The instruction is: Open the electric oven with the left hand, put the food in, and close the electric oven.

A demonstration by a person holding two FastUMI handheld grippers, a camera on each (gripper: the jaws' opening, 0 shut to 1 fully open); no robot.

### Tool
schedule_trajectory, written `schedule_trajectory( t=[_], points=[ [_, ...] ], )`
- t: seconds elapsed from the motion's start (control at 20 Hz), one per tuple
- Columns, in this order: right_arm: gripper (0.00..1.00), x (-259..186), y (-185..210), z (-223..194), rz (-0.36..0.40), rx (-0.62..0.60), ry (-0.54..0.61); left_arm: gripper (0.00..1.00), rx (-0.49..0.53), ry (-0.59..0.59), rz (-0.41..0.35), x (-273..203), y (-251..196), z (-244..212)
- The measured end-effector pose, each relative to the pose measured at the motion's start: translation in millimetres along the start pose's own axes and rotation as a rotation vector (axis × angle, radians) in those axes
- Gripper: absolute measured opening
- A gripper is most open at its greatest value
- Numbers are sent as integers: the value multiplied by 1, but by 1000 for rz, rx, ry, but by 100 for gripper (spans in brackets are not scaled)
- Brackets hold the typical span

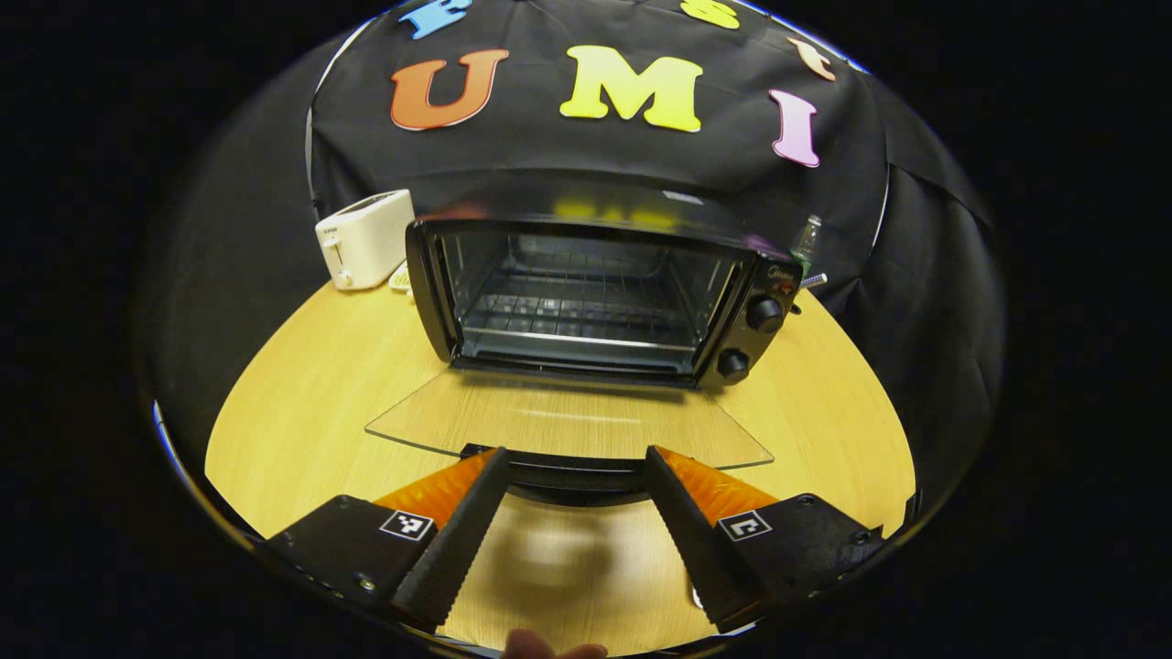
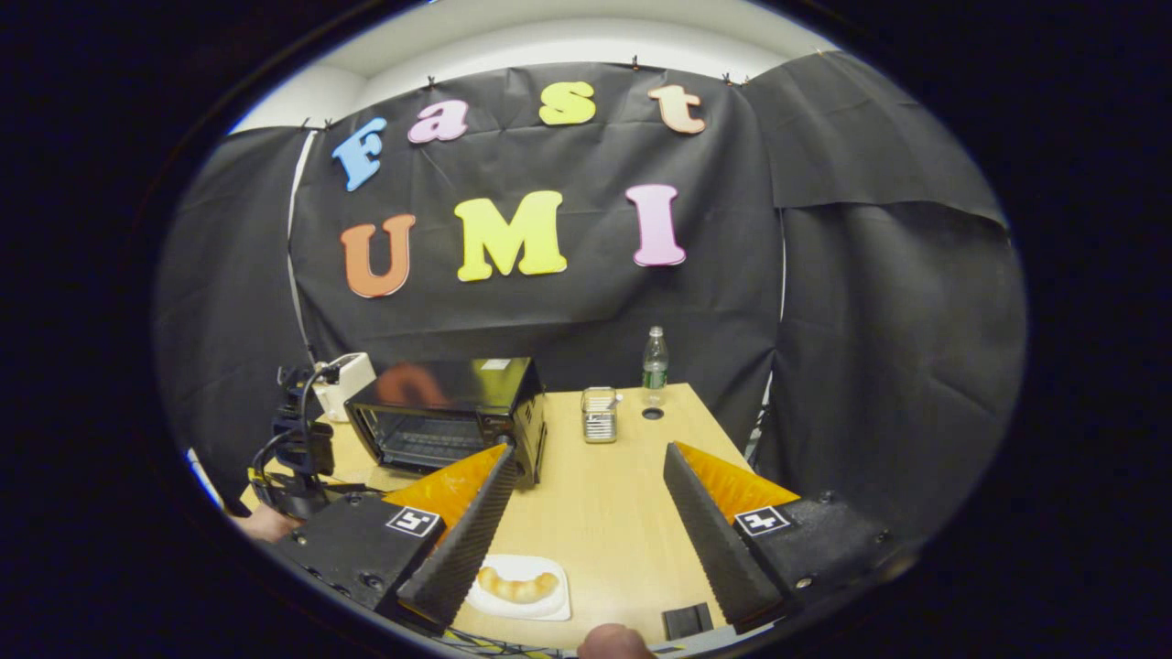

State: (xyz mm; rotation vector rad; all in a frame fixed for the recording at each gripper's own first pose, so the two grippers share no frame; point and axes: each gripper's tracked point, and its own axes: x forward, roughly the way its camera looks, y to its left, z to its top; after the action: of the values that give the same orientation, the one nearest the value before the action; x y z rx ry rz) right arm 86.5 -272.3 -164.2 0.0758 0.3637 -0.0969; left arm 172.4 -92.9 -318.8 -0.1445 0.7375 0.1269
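The electric oven stands open, its glass door lying flat — only wire racks inside. The left gripper is spread, just before the door's handle. The food lies on a white plate at the table's near edge, under the spread right gripper.

Item count as observed. One electric oven, door down, with two control knobs on its front panel. One white toaster. One plastic bottle. One metal container. One white plate carrying one piece of bread. One tabletop. Two claws: left claw, right claw.
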Motion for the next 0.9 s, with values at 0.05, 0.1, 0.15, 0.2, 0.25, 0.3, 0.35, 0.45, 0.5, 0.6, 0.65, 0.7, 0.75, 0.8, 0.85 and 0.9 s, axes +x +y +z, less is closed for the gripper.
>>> schedule_trajectory(
  t=[0.05,0.1,0.15,0.2,0.25,0.3,0.35,0.45,0.5,0.6,0.65,0.7,0.75,0.8,0.85,0.9],
  points=[
    [100,-2,0,-5,-1,0,11,96,-4,17,2,5,1,-9],
    [100,-5,-1,-8,-3,1,19,97,2,35,1,6,1,-16],
    [100,-7,-2,-12,-6,0,27,96,7,55,1,8,3,-25],
    [100,-9,-3,-16,-10,-2,33,95,8,76,1,10,4,-31],
    [100,-10,-5,-21,-15,-6,41,94,6,89,-1,14,5,-35],
    [100,-11,-7,-27,-19,-8,54,94,4,105,-3,17,5,-39],
    [100,-12,-8,-34,-21,-9,68,94,3,122,-6,19,6,-45],
    [100,-17,-9,-44,-22,-19,97,94,13,153,1,25,9,-55],
    [100,-20,-9,-48,-21,-24,111,94,23,148,3,25,10,-54],
    [100,-23,-7,-59,-14,-19,146,93,44,134,-5,24,11,-53],
    [100,-24,-4,-65,-6,-12,167,94,59,125,-11,23,11,-51],
    [100,-24,-1,-71,5,-8,188,93,76,116,-6,20,15,-48],
    [100,-24,3,-76,14,-9,204,93,88,103,1,18,19,-44],
    [100,-24,5,-80,23,-11,215,93,87,88,1,15,20,-38],
    [100,-24,9,-82,36,-10,223,93,81,73,1,12,20,-34],
    [100,-23,13,-85,50,-6,229,93,76,65,0,9,20,-30]
  ],
)
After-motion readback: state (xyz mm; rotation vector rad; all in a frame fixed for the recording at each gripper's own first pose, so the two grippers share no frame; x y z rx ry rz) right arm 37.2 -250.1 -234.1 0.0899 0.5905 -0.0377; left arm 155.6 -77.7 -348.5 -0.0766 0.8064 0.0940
